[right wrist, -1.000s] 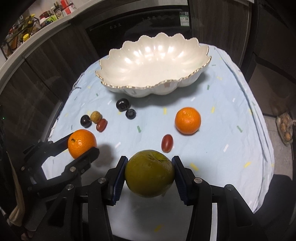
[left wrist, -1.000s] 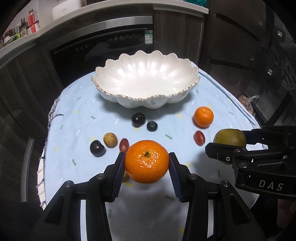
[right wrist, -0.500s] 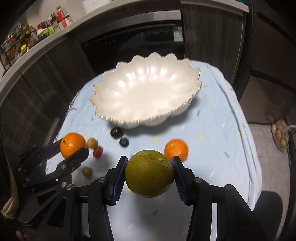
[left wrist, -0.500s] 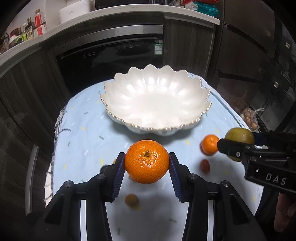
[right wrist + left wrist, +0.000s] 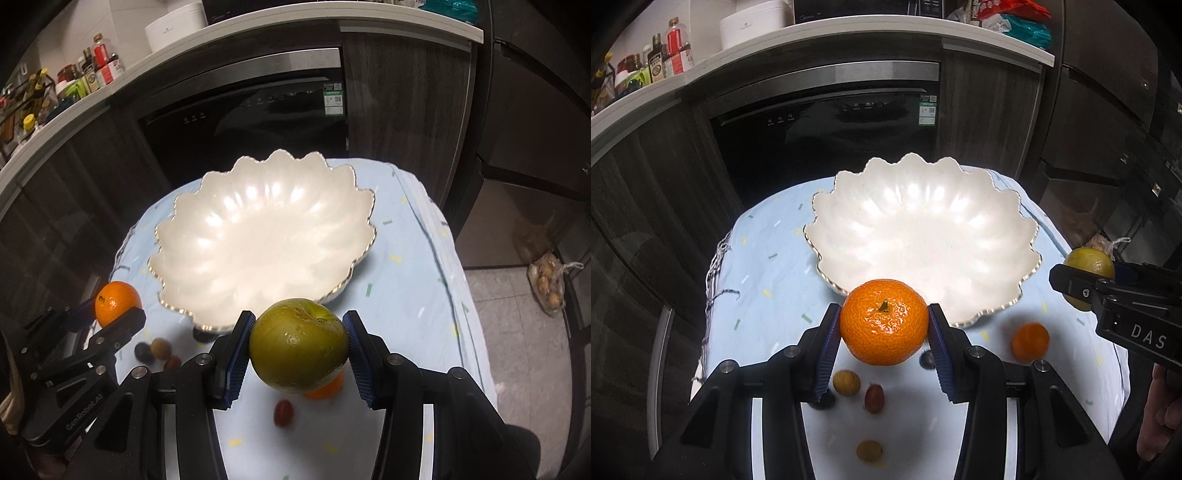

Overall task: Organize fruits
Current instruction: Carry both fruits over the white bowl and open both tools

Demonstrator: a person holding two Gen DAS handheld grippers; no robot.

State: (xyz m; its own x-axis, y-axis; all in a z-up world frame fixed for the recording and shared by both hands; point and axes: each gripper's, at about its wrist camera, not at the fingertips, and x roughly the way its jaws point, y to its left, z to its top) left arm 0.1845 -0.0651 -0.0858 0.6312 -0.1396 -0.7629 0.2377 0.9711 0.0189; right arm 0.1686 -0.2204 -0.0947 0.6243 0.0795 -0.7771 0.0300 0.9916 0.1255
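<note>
Fruit fills both grippers: left gripper [image 5: 884,325] clamps an orange [image 5: 884,322], right gripper [image 5: 298,345] a green citrus [image 5: 298,345], both above the near rim of the empty bowl [image 5: 207,288]. Small fruits [image 5: 846,383] on the tablecloth [image 5: 768,273] blur below; another orange [image 5: 325,391] is half hidden.

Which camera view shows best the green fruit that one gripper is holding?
The right wrist view. There the green fruit sits large and central between the right gripper pads, its whole top visible. The left wrist view shows it only small at the right edge, partly hidden behind that gripper.
</note>
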